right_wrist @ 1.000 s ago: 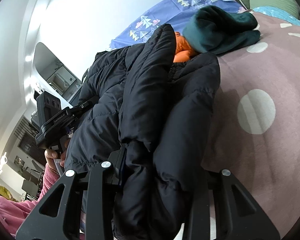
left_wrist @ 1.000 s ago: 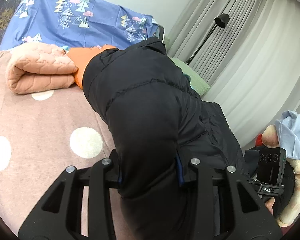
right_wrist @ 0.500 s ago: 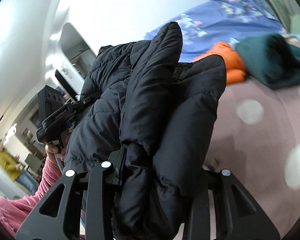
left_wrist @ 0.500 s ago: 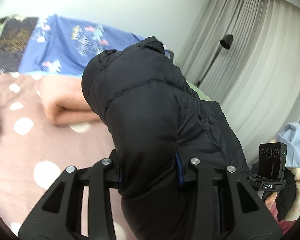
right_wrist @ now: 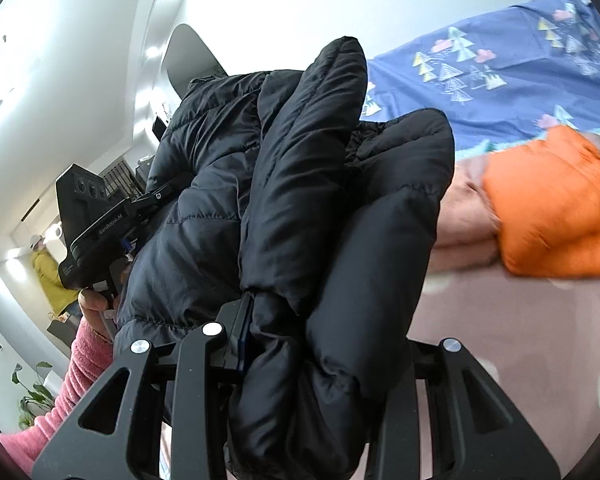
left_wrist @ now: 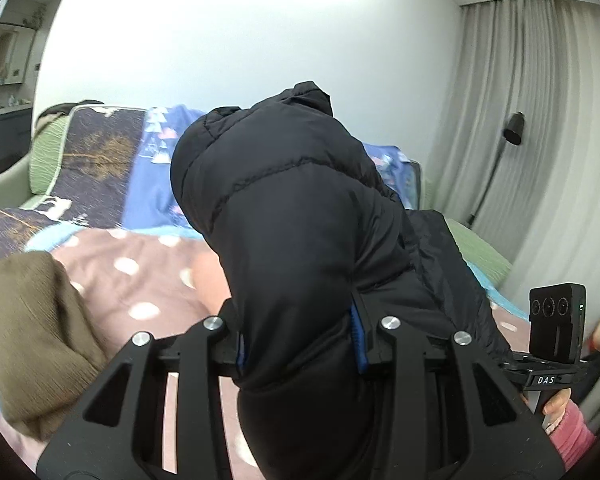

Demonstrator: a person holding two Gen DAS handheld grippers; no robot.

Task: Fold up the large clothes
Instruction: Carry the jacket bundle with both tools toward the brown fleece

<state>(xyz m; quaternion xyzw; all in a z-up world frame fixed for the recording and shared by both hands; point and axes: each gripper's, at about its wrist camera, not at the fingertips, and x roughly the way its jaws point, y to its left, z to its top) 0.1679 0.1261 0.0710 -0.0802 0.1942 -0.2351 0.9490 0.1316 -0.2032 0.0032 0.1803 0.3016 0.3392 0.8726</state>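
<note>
In the left wrist view, going from the left: one olive-brown folded garment [left_wrist: 32,336] lies at the bed's near edge, on the pink bedspread [left_wrist: 140,268] with white dots. Behind it, one dark patterned cover [left_wrist: 96,160] and one blue sheet printed with small trees [left_wrist: 152,184] drape the head of the bed. In the middle, the one black puffer jacket [left_wrist: 300,220] is bunched up and held above the bed, filling most of the view. The left gripper [left_wrist: 298,340] is clamped narrowly on a thick fold of it, both pads pressed into the padding. To the right, one floor lamp [left_wrist: 514,134] stands before grey curtains [left_wrist: 540,120].

In the right wrist view, one pink sleeve [right_wrist: 60,392] shows at the far left. The right gripper [right_wrist: 320,344] likewise pinches a wad of the same jacket, its right finger buried in the cloth. To the right lie one peach folded blanket [right_wrist: 464,216] and one orange puffer garment [right_wrist: 556,204], touching each other.
</note>
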